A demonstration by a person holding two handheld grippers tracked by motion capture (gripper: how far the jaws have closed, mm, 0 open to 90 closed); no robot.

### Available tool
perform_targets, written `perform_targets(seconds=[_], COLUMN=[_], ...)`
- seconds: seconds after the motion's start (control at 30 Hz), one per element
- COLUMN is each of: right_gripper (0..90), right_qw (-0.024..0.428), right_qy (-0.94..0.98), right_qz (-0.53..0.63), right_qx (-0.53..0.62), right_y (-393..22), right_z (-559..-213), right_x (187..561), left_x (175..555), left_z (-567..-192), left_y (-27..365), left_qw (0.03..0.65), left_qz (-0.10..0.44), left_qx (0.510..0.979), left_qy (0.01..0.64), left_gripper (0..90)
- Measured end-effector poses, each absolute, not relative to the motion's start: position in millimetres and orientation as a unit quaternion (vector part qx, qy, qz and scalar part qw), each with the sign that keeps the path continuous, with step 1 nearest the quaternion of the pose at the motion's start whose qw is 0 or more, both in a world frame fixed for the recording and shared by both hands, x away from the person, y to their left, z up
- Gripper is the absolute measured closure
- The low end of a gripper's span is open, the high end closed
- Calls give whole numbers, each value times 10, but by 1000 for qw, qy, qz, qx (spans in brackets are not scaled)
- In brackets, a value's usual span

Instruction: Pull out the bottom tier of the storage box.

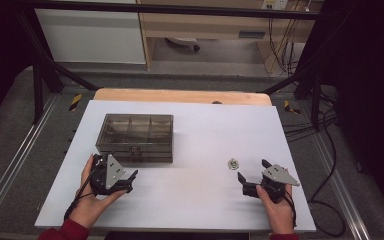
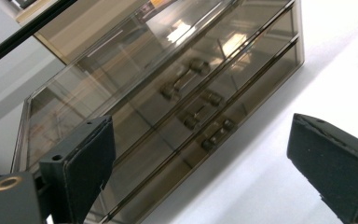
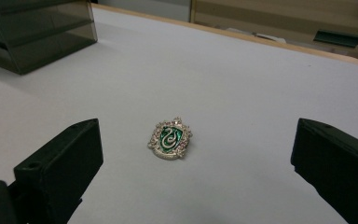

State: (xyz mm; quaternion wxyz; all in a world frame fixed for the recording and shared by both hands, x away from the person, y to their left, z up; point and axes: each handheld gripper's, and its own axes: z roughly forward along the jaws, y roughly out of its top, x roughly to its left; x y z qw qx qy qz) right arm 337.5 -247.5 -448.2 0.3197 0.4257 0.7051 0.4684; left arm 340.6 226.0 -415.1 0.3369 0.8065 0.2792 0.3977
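White table top (image 1: 190,200), matt, bare across the near middle. Smoked-plastic drawer box (image 1: 135,137) at far left, three shallow drawers stacked, all shut, small handles facing the near side. Left gripper (image 1: 128,181) just near of the box front, jaws wide apart, nothing held, aimed at the drawer handles (image 2: 193,116). Right gripper (image 1: 250,176) at near right, jaws likewise spread wide and empty. Green-and-silver crest badge (image 1: 233,163) flat on the table just beyond the right gripper, well right of the box, lined up between the jaws in the right gripper view (image 3: 169,138).

Judged step: approach, before any grasp; badge not yet lifted, no drawer yet opened. Next move judged to call for lowering the right jaws either side of the badge and closing on its thin rim, low to the surface, with risk of slipping; left to pinch a handle and pull.
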Motion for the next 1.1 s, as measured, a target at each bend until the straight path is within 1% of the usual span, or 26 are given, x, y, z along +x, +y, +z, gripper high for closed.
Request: perform_targets(seconds=[0.1, 0.17, 0.23, 0.33, 0.43, 0.6, 0.73, 0.83, 0.9, 1.0, 1.03, 1.07, 1.1], right_gripper=[26, 26, 26, 26, 26, 26, 26, 26, 26, 26, 26, 26, 26], right_qw=[317, 319, 318, 319, 322, 325, 325, 324, 323, 322, 322, 322, 322], right_qy=[714, 715, 717, 719, 715, 710, 707, 711, 713, 718, 720, 720, 720], right_qz=[458, 456, 455, 454, 458, 462, 465, 464, 463, 460, 460, 460, 460], right_qx=[424, 424, 421, 419, 418, 420, 422, 418, 416, 411, 409, 409, 408], right_y=[-2412, -2391, -2381, -2376, -2389, -2446, -2468, -2439, -2429, -2402, -2393, -2393, -2393], right_z=[-4508, -4506, -4507, -4503, -4486, -4472, -4467, -4470, -4469, -4470, -4469, -4469, -4467], right_x=[3411, 3418, 3415, 3401, 3393, 3364, 3365, 3370, 3367, 3362, 3360, 3360, 3360], left_x=[3414, 3415, 3415, 3417, 3392, 3354, 3326, 3314, 3314, 3302, 3284, 3284, 3275], left_z=[-4218, -4228, -4246, -4259, -4268, -4267, -4292, -4339, -4353, -4398, -4435, -4435, -4461], left_y=[2245, 2241, 2238, 2231, 2206, 2185, 2147, 2112, 2105, 2082, 2054, 2054, 2034], left_qw=[315, 312, 292, 287, 271, 258, 243, 236, 233, 218, 200, 200, 191], left_qz=[414, 419, 437, 439, 453, 473, 493, 505, 505, 515, 526, 526, 528], left_qx=[812, 810, 810, 811, 815, 809, 807, 805, 806, 808, 809, 809, 811], left_qy=[267, 265, 260, 258, 238, 234, 218, 203, 200, 187, 170, 170, 162], left_gripper=[86, 85, 85, 85, 88, 129, 147, 194, 202, 233, 245, 258, 258])
